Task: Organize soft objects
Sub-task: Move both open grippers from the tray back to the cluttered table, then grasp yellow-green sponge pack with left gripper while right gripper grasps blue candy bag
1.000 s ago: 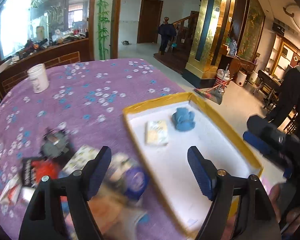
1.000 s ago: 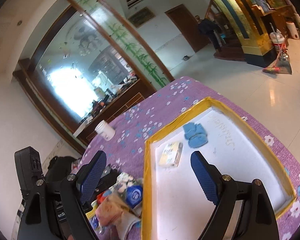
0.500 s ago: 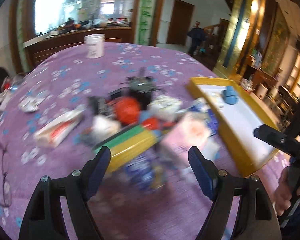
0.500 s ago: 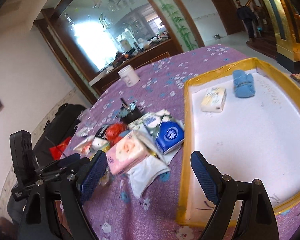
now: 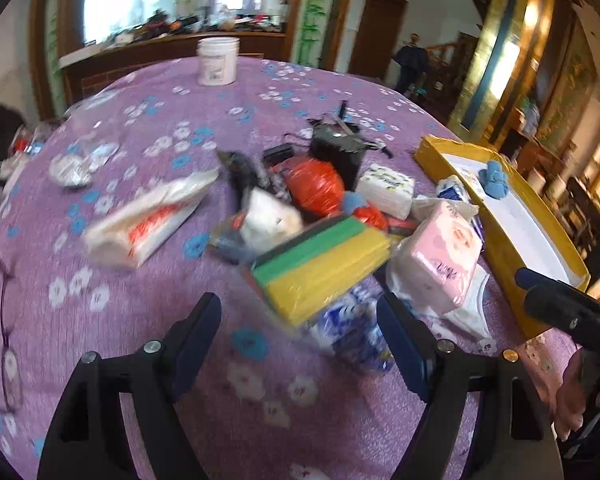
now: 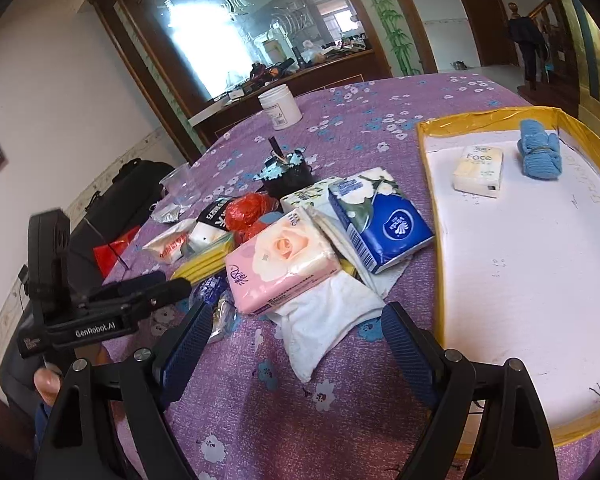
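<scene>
Both claws empty | left claw [image 5: 300,344] opening, sponge [image 5: 320,264] just ahead

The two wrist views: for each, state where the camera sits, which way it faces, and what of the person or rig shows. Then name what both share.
Left wrist: on the left gripper, jaws opening, empty, facing down at the sponge pack; a hand shows at right.
Right wrist: on the right gripper, open, facing the white cloth beside the yellow tray; left gripper at left.
Shared: pink tissue pack, blue cloth.
</scene>
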